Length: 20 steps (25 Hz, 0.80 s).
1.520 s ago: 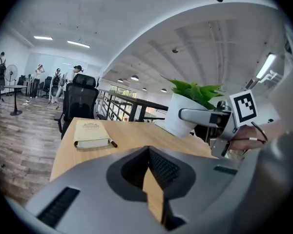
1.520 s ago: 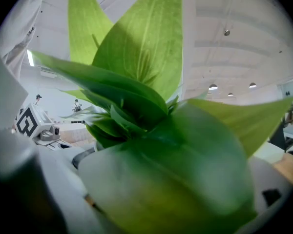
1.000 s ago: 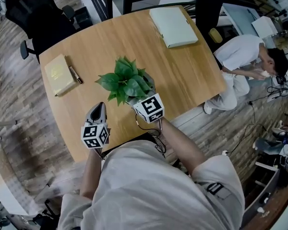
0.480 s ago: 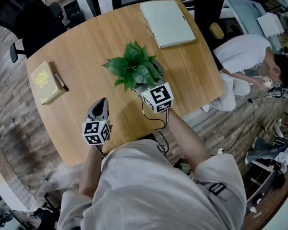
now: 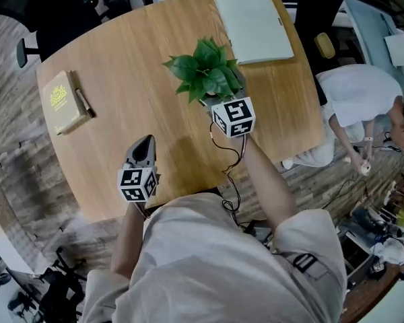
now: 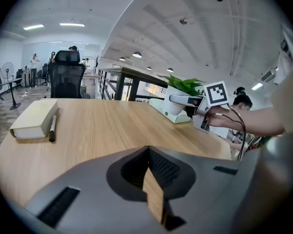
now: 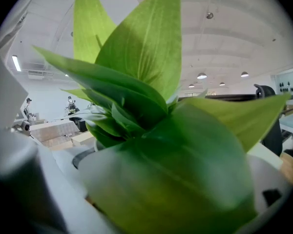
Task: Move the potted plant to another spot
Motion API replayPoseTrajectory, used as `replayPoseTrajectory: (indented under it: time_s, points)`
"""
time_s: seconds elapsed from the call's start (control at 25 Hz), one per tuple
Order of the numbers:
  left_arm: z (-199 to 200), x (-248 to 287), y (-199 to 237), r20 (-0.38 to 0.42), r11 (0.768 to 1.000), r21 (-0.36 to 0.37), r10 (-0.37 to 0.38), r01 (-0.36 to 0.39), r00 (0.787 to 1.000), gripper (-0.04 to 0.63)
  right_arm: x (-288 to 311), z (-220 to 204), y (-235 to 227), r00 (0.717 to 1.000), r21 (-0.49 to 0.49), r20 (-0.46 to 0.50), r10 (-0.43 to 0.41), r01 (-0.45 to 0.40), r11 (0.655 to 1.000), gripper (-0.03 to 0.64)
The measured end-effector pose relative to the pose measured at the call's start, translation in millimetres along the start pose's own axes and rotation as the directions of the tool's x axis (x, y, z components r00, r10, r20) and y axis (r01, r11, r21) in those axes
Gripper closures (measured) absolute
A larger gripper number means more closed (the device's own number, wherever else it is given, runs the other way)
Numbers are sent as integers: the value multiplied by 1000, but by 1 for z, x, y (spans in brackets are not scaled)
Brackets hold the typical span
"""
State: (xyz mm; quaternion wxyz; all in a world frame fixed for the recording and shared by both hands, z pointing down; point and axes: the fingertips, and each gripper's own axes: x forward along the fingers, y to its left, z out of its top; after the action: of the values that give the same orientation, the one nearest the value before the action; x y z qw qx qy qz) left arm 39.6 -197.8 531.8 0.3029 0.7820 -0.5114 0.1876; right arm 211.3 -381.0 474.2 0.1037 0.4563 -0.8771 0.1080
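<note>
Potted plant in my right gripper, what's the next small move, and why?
Probably lower the potted plant straight onto the bare table, then release. The right gripper is shut on its pot, just short of the white laptop, and the wood beneath looks free. The left gripper is shut, empty and well aside.

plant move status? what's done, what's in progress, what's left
Done: the grasp. The right gripper is clamped on the white pot of the potted plant.
In hand: the plant is held at mid-table, near the white notebook. I can't tell whether the pot is off the surface.
Left: set it down and release.
The left gripper is shut and empty.
</note>
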Motion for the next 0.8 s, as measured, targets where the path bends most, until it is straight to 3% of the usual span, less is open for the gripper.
replayPoseTrajectory:
  time_s: [0.4, 0.8]
  points:
    - [-22, 1, 10, -51, 999, -31, 27, -29, 998, 584, 37, -62, -20, 994, 54, -108, -14, 20, 998, 100]
    - [-31, 8, 8, -74, 999, -39, 6, -9, 997, 583, 51, -90, -18, 987, 67, -157, -17, 28, 997, 100]
